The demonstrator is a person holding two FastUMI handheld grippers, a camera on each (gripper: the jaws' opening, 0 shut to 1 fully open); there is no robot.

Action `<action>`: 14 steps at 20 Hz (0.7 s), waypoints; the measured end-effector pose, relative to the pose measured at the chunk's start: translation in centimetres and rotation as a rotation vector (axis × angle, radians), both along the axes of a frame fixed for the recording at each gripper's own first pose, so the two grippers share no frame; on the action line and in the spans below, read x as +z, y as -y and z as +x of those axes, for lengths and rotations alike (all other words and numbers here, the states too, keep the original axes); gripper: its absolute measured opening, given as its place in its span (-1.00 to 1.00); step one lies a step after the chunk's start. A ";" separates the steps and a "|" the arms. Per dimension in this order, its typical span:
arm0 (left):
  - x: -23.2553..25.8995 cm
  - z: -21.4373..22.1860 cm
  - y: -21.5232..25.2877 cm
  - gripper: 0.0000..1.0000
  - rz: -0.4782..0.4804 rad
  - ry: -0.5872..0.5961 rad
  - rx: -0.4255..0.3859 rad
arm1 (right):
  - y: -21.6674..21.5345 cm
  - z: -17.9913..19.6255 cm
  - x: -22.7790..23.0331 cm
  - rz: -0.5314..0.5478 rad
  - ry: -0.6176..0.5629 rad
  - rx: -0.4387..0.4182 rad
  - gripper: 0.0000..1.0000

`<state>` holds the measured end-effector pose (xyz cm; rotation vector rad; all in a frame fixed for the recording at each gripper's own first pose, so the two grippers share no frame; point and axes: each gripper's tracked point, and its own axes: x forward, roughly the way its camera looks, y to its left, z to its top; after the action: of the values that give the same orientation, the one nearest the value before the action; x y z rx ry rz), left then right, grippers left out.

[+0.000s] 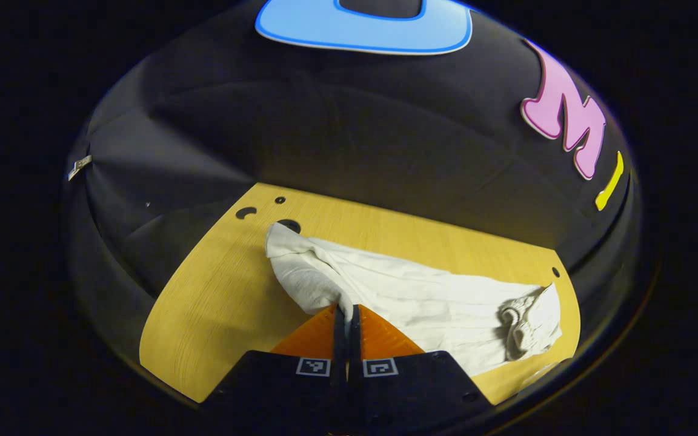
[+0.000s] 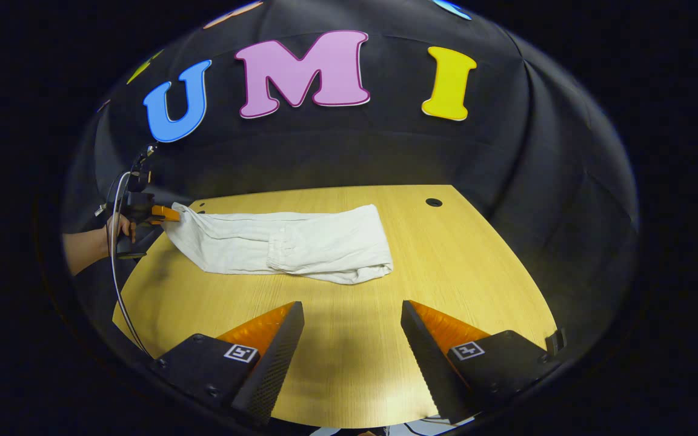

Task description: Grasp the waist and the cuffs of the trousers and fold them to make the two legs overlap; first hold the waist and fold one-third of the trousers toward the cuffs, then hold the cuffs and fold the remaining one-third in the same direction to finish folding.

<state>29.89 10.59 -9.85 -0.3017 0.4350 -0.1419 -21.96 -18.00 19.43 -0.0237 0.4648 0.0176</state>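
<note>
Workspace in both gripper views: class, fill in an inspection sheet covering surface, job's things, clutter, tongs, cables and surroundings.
Surface: wooden table, with round holes near the far edge.
Job's things: white trousers lying lengthwise, already folded, one end lifted.
Clutter: nothing seen.
Tongs: left tongs shut on the trousers' end, held by a hand; right tongs open above bare table, apart from the trousers.
Cables: a cable hangs from the left tongs.
Surroundings: black cloth wall.
</note>
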 end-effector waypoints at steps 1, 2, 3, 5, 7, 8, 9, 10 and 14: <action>1.2 -0.4 1.0 -0.89 -0.003 0.013 -0.009 | 0.7 0.0 -0.1 0.005 -0.003 -0.005 0.98; 2.2 -0.7 2.2 -0.89 0.001 0.029 -0.022 | 1.4 0.0 -0.2 0.011 -0.009 -0.007 0.98; 3.2 -1.1 3.4 -0.89 0.010 0.046 -0.038 | 2.2 0.0 -0.3 0.016 -0.010 -0.012 0.98; 5.0 -2.0 6.1 -0.89 0.028 0.068 -0.068 | 4.1 -0.1 0.0 0.025 -0.001 -0.031 0.99; 7.2 -2.7 9.3 -0.89 0.025 0.099 -0.097 | 5.6 0.1 0.3 0.046 0.008 -0.040 0.98; 7.7 -2.9 10.6 -0.89 0.031 0.102 -0.104 | 6.4 0.1 0.1 0.047 0.004 -0.042 0.98; 8.3 -3.3 12.0 -0.90 0.044 0.109 -0.115 | 7.1 0.2 -0.2 0.042 0.001 -0.041 0.98; 9.0 -3.6 13.7 -0.90 0.044 0.118 -0.127 | 7.9 0.2 -0.4 0.039 -0.003 -0.039 0.99; 11.4 -4.9 20.9 -0.89 -0.014 0.140 -0.169 | 10.2 0.4 -0.3 0.069 0.003 -0.029 0.98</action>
<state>24.97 -10.28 1.57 -0.2671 0.3209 -0.3296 -21.59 -28.16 19.11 0.0509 0.4616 0.0054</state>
